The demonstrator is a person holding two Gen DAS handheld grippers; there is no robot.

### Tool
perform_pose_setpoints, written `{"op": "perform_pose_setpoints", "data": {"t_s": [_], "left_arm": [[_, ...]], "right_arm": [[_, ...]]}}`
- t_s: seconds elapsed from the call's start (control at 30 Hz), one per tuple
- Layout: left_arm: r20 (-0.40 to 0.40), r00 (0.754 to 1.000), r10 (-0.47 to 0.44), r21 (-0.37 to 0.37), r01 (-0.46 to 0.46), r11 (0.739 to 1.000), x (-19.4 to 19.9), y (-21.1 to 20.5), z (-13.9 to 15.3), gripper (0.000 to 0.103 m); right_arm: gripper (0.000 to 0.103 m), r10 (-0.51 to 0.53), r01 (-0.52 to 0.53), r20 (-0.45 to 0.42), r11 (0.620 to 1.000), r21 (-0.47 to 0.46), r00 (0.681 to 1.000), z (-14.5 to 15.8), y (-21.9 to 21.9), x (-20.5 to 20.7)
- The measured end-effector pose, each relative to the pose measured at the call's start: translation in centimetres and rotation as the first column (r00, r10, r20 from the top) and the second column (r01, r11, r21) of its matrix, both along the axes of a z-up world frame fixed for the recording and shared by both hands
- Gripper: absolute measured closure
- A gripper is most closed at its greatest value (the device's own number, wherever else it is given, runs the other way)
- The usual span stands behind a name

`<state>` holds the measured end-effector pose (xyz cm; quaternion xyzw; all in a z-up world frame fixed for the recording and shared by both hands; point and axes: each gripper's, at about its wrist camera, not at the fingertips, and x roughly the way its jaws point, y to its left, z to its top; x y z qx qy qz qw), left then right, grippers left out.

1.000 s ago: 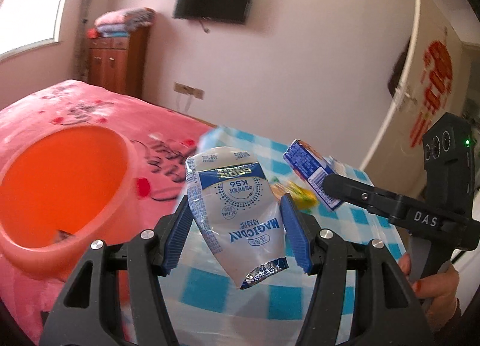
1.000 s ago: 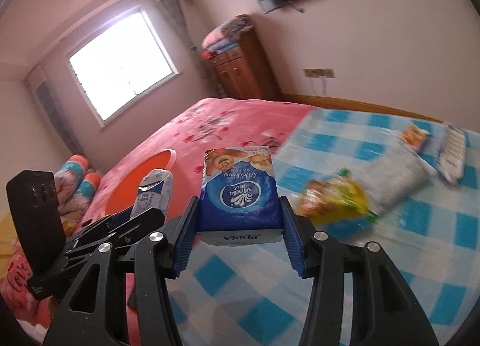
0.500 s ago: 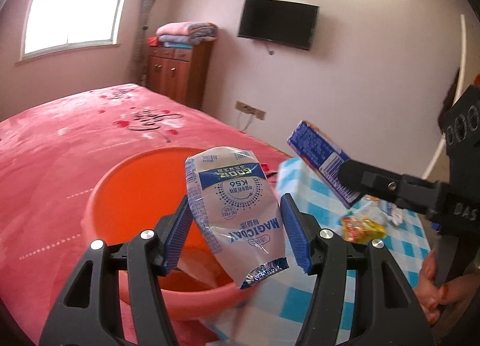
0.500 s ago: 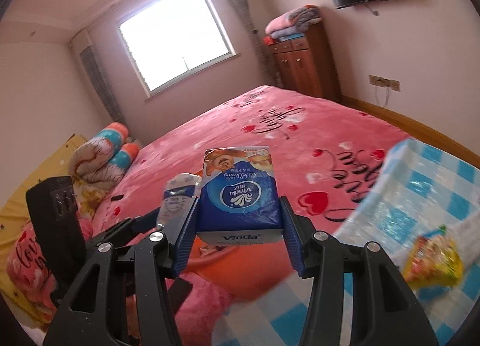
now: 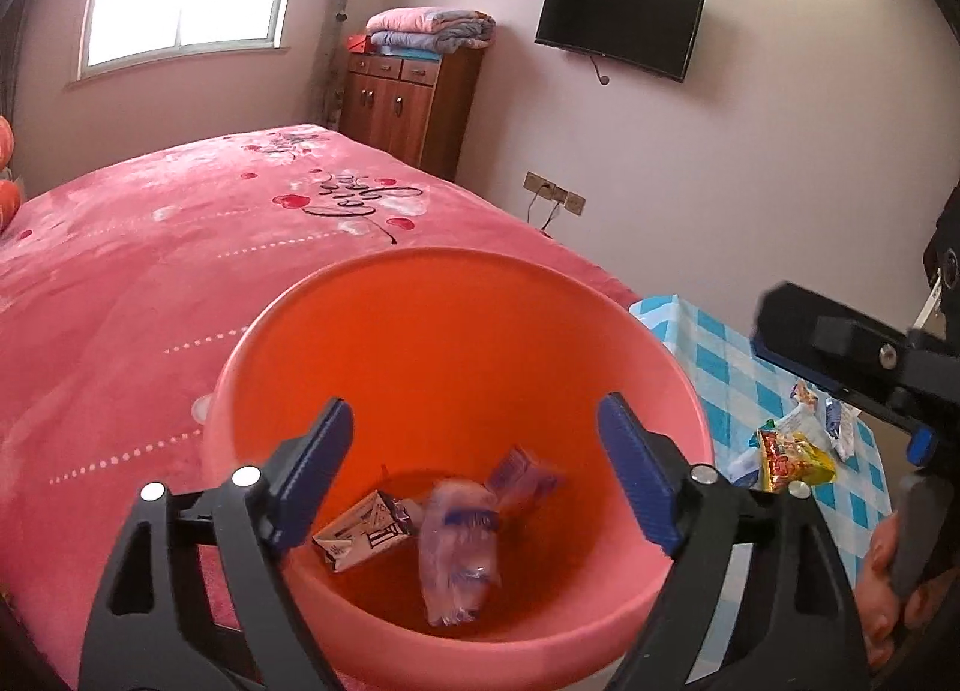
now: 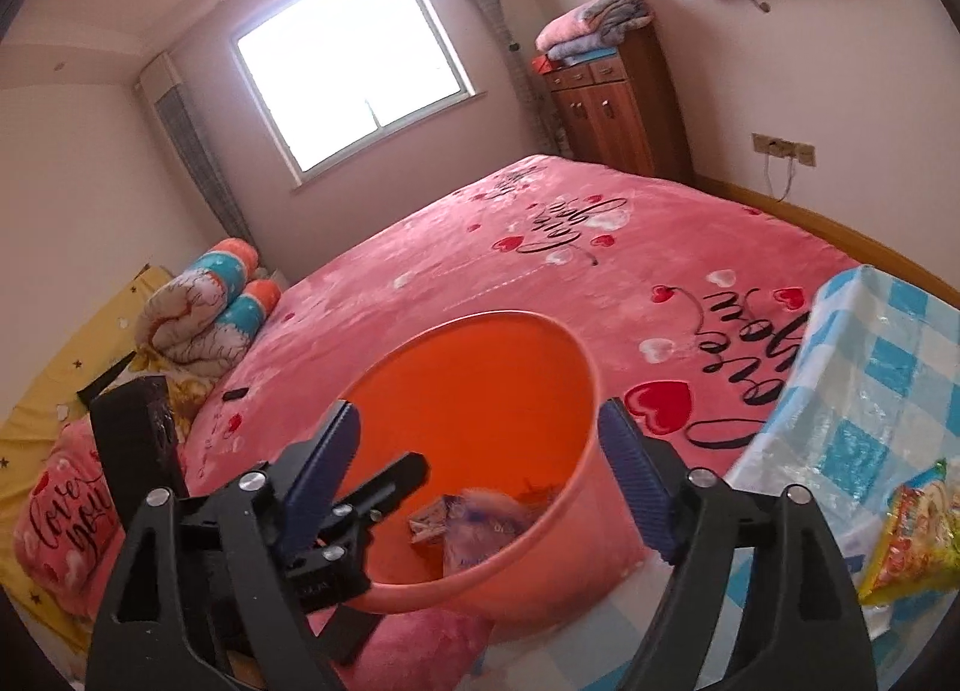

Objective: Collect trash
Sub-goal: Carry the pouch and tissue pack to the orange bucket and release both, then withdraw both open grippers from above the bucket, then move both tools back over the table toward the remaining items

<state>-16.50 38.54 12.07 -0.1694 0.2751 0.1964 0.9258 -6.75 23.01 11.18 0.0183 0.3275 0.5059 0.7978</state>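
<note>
Nearest the lens, the left tool (image 5: 474,472) hangs over the mouth of the orange basin (image 5: 672,385), its jaws opening with nothing between the blue pads. The right tool (image 6: 480,469) hangs over the same basin from the other side, jaws likewise opening and empty; its right pad sits just outside the basin's near rim.

Down on the basin floor lie a white milk pouch (image 5: 459,550), blurred, a flattened carton (image 5: 363,529) beside it, and a blue tissue pack (image 5: 522,478) behind, close to the far wall. All three sit well below the rim.

The basin rests on the pink bed (image 5: 150,283), close to the bed's edge where the table (image 6: 870,391) with its blue-checked cloth butts up. On that table, just right of the basin, lies a yellow snack bag (image 6: 918,541), with more wrappers (image 5: 837,427) beyond it in the left view. A hand (image 5: 894,583) grips the right tool's handle at the frame's edge.

Past the basin the bedspread runs open and flat to a wooden cabinet (image 5: 408,109) by the far wall.
</note>
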Motion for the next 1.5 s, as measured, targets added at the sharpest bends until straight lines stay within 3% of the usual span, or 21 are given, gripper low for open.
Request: {"op": "perform_pose_setpoints", "data": {"t_s": [0.2, 0.43, 0.97, 1.5], "left_arm": [[0.013, 1.0, 0.022, 0.013, -0.022, 1.0, -0.7, -0.3, 0.5, 0.013], [0.013, 1.0, 0.017, 0.037, -0.017, 0.999, -1.1, -1.6, 1.1, 0.012], [0.029, 0.996, -0.079, 0.072, 0.077, 0.994, -1.6, -5.9, 2.5, 0.012], [0.016, 0.98, -0.2, 0.134, 0.197, 0.971, -1.2, -12.3, 2.9, 0.012]], "right_arm": [[0.011, -0.091, 0.092, 0.059, 0.996, -0.008, 0.994, -0.5, -3.1, -0.8], [0.011, -0.147, 0.148, 0.064, 0.989, -0.018, 0.987, -1.8, -6.0, -1.5], [0.008, -0.285, 0.286, 0.031, 0.958, -0.038, 0.958, -4.6, -12.3, -2.2], [0.008, -0.369, 0.373, 0.078, 0.927, -0.044, 0.926, -5.8, -18.0, -3.7]]}}
